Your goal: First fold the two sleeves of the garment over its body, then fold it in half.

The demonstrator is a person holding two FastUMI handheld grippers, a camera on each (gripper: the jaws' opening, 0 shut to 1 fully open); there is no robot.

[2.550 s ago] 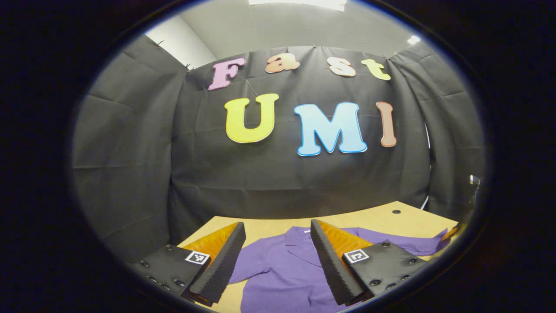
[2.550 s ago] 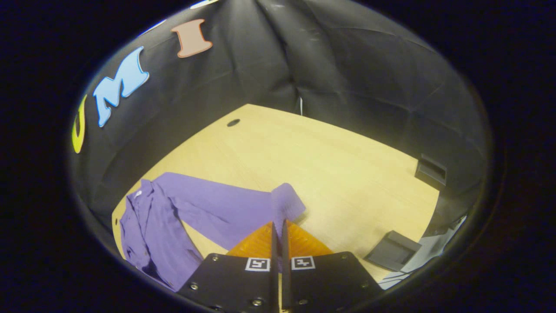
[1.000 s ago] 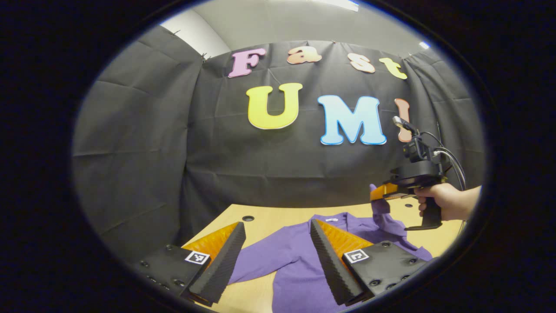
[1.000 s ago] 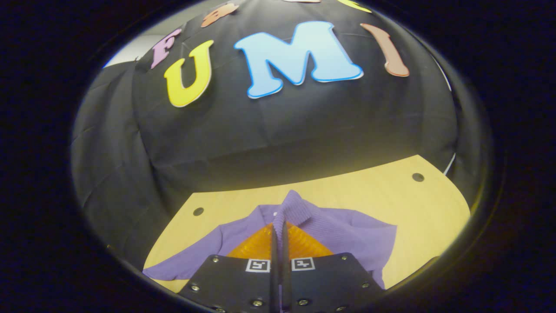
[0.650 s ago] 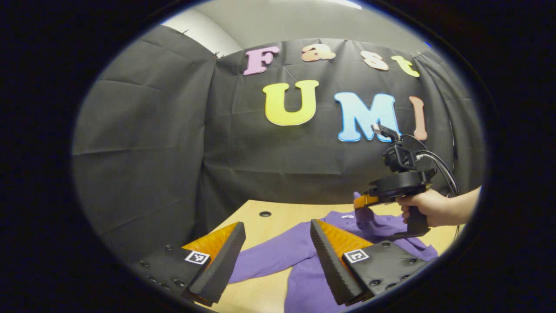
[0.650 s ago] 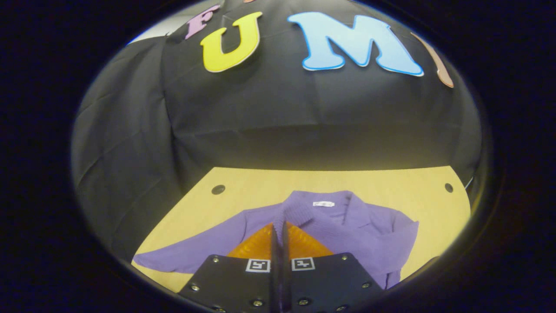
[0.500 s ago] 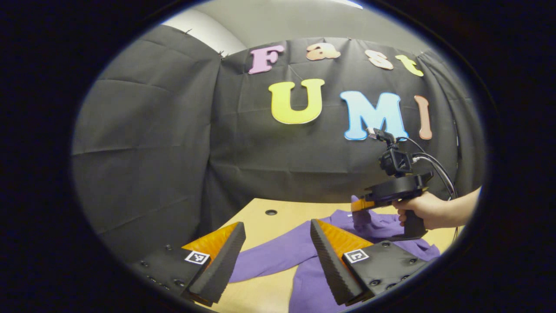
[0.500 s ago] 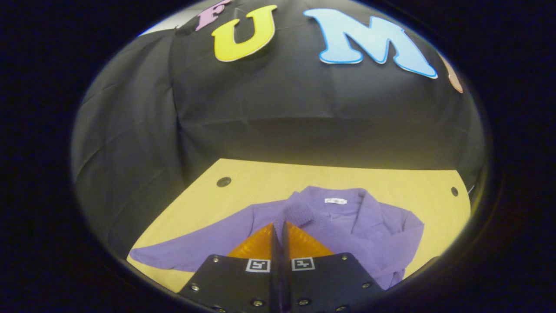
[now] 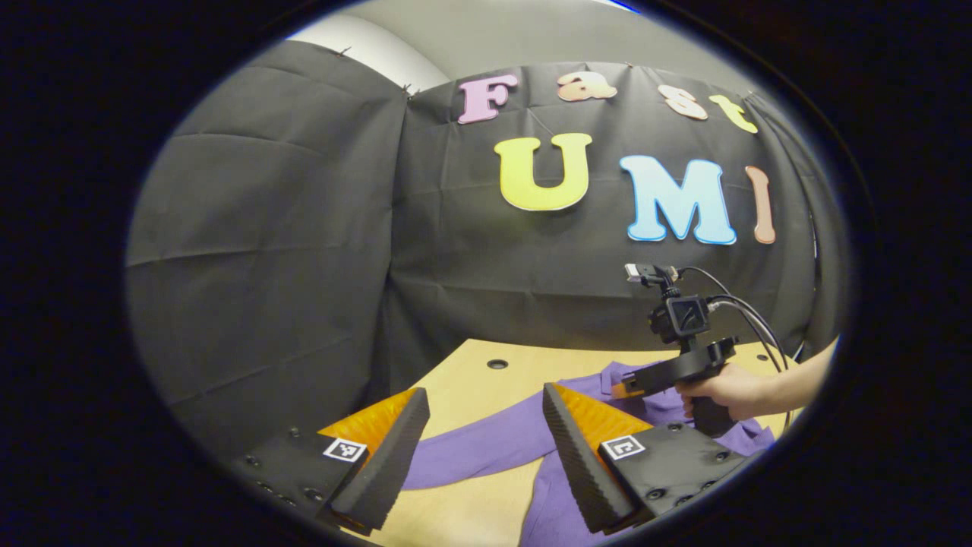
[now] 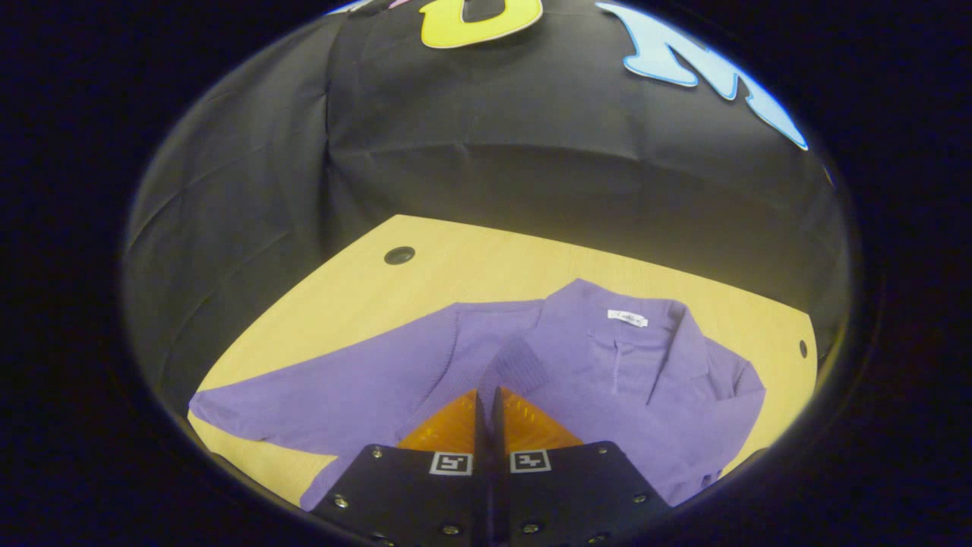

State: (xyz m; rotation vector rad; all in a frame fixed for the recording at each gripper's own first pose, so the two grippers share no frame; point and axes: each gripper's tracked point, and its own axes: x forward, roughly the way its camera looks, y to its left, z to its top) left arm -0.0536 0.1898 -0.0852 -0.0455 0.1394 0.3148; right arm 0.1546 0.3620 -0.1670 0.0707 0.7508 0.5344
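A purple collared garment (image 10: pixel 607 380) lies flat on the wooden table (image 10: pixel 471 273), collar toward the back wall. My right gripper (image 10: pixel 487 399) is shut on the cuff of one sleeve (image 10: pixel 516 366), holding it low over the garment's body. The other sleeve (image 10: pixel 319 399) stretches out flat to the left. In the left gripper view my left gripper (image 9: pixel 482 414) hangs open above that outstretched sleeve (image 9: pixel 486 448), gripping nothing. That view also has the right gripper (image 9: pixel 619 391) farther off, held by a hand (image 9: pixel 721 389) over the garment (image 9: pixel 668 403).
Black cloth walls close the table at the back and left. Round holes (image 10: pixel 399 254) sit near the table's far corners (image 10: pixel 803 348). A cable (image 9: pixel 748 319) runs from the right gripper's handle. Bare wood (image 9: pixel 471 380) lies left of the garment.
The right gripper has carried the sleeve cuff from out on the right across and down over the garment's body. The left gripper has turned to the left and stayed open.
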